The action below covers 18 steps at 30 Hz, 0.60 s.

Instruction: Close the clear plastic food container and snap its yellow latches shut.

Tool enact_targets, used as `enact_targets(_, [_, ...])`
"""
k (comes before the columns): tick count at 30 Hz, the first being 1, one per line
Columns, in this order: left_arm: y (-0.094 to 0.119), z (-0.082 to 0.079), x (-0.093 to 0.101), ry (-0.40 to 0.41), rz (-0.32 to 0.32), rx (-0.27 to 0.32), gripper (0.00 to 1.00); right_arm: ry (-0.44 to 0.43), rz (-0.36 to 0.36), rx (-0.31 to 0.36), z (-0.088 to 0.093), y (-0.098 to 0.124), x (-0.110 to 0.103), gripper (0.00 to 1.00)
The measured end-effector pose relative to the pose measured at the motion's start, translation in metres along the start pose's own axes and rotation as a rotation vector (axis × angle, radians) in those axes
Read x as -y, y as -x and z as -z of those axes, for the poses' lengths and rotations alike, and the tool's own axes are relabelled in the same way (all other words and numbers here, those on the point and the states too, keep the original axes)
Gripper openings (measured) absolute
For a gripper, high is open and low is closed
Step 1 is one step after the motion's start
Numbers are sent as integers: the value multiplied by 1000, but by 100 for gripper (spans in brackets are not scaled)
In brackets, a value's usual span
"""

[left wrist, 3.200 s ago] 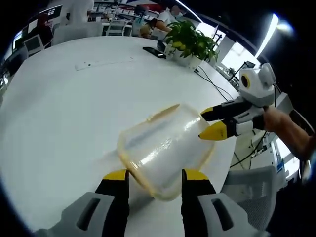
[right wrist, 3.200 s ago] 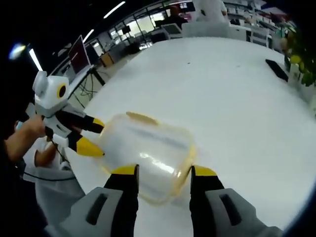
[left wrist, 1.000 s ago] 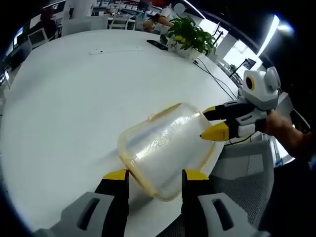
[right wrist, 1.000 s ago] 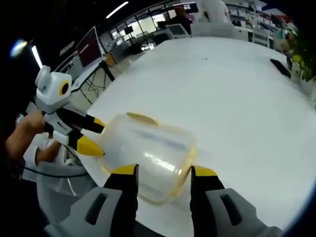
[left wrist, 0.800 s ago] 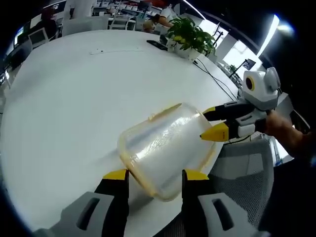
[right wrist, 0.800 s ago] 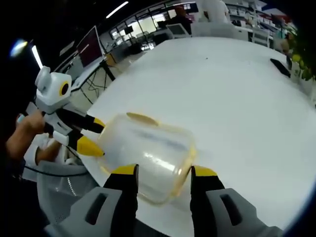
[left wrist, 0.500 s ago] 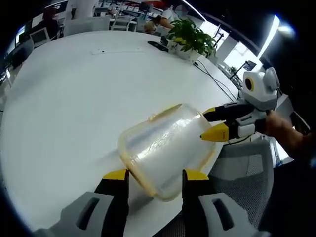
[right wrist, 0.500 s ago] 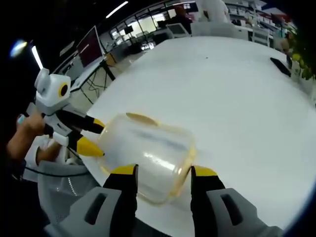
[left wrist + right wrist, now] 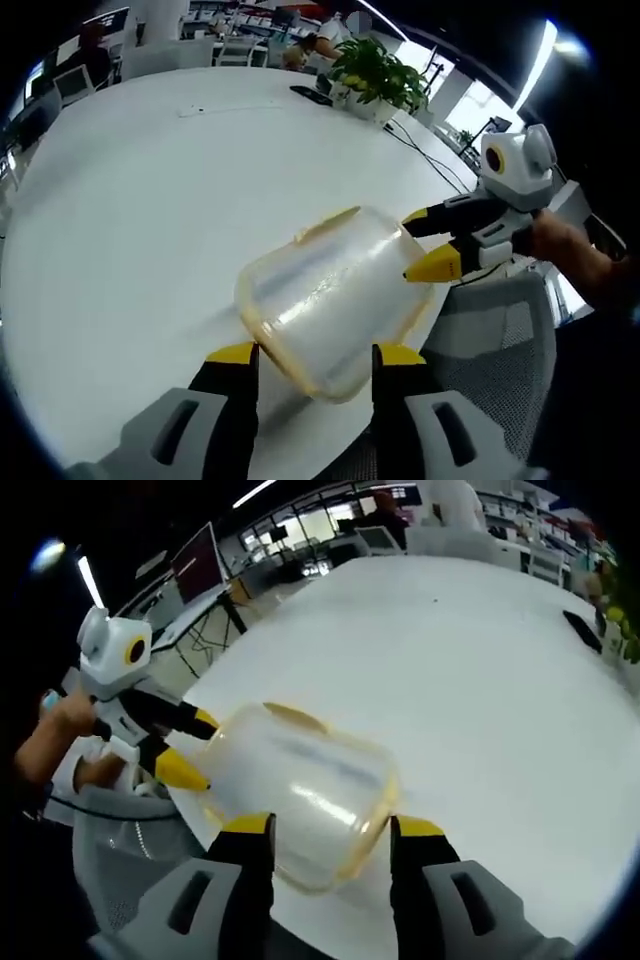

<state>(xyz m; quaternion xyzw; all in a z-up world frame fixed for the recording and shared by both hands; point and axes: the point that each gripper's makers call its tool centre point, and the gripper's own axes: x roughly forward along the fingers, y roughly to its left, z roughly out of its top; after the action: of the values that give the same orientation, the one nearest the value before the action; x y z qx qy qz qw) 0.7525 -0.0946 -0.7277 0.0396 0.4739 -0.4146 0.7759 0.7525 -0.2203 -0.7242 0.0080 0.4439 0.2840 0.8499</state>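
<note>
Clear plastic food container with yellow rim (image 9: 330,300) (image 9: 300,790), contents not discernible, sits at the edge of the round white table (image 9: 130,200) (image 9: 480,680). It's clamped from opposite ends: left gripper (image 9: 315,355) (image 9: 190,748) jaws around one end, right gripper (image 9: 335,828) (image 9: 425,245) around the other, both gripping it.

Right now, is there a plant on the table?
Yes, a green potted plant stands at the far edge of the white table in the left gripper view.
</note>
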Motion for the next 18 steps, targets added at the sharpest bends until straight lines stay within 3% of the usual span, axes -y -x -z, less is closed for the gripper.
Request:
enact_targets(6, [6,-2,1,-31,2,0,37,76,10,1,-4,6,2,41])
enact_targets(18, [21,-24,0,-179,-40,37,31,215,-19,19,-16,12,-2,34])
